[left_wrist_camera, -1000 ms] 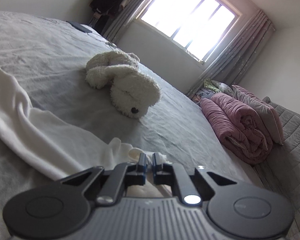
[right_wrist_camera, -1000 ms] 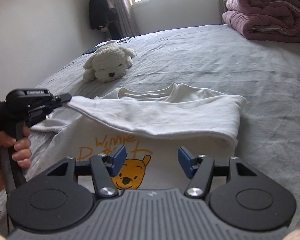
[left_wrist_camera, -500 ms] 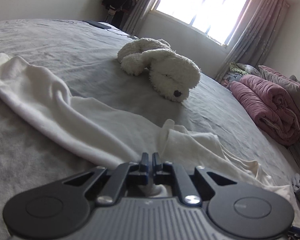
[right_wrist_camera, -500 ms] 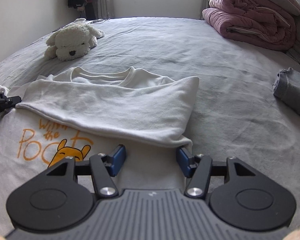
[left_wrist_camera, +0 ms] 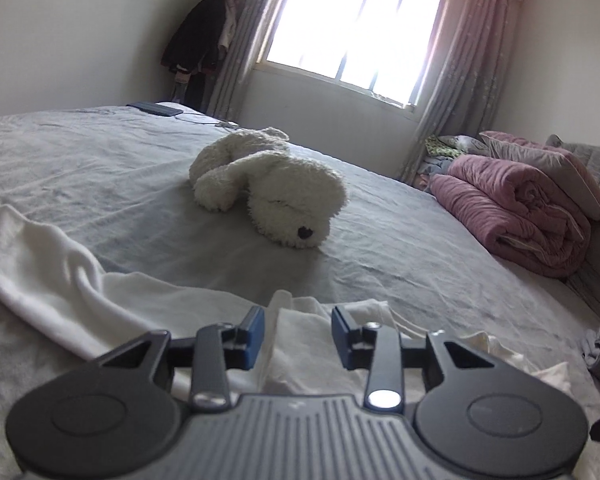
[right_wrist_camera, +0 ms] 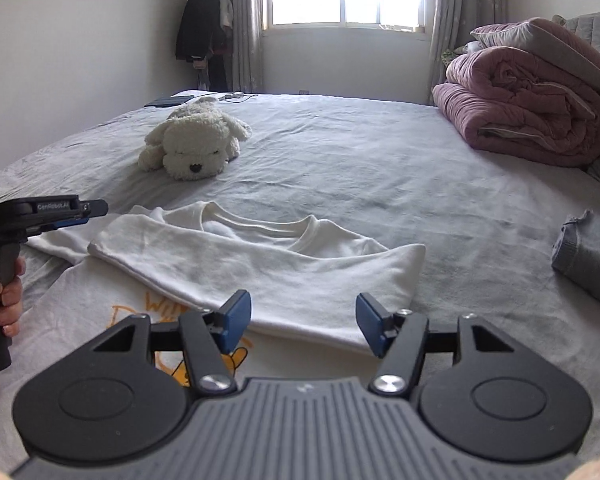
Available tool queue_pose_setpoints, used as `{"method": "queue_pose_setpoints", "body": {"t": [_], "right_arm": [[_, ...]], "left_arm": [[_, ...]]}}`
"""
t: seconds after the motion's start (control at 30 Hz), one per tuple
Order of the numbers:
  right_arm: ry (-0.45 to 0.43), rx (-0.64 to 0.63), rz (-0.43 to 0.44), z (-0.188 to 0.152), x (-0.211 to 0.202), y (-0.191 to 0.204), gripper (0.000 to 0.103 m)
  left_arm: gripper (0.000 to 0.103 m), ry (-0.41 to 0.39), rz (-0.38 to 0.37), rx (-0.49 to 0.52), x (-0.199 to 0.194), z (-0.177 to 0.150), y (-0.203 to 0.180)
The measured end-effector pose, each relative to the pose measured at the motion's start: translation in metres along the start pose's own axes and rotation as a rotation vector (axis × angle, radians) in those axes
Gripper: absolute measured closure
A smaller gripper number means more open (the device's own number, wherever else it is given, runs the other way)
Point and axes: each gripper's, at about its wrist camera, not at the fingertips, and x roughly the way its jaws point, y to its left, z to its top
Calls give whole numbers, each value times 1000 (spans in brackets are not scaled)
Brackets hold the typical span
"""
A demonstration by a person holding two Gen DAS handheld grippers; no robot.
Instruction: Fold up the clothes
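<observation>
A white T-shirt point(right_wrist_camera: 260, 264) with an orange cartoon bear print point(right_wrist_camera: 204, 364) lies on the grey bed, one sleeve side folded across its chest. My right gripper point(right_wrist_camera: 304, 322) hovers open over the shirt's near fold, nothing between its blue pads. My left gripper point(left_wrist_camera: 298, 336) is open just above the shirt's crumpled left edge point(left_wrist_camera: 300, 328), cloth lying under the gap. From the right wrist view the left gripper point(right_wrist_camera: 94, 210) shows at the far left, held by a hand point(right_wrist_camera: 4, 300), at the shirt's left sleeve.
A white plush dog point(right_wrist_camera: 194, 142) lies beyond the shirt. Rolled pink bedding point(right_wrist_camera: 524, 112) sits at the right headboard side. A folded grey garment point(right_wrist_camera: 588, 256) rests right of the shirt. A dark flat device point(right_wrist_camera: 170, 100) and cables lie near the window end.
My left gripper was shut on the shirt's edge and has now opened, letting the cloth drop. The folded sleeve side now lies flat. Both views have tilted up slightly.
</observation>
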Motion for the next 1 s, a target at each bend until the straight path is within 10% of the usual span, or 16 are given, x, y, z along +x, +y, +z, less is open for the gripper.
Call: {"method": "queue_pose_setpoints", "body": {"t": [0.63, 1.0], "right_arm": [[128, 55, 9, -18, 32, -11, 37], [87, 64, 43, -12, 20, -1, 36]], "left_arm": [[45, 149, 95, -44, 8, 4, 17], [27, 119, 443, -113, 0, 17, 58]]}}
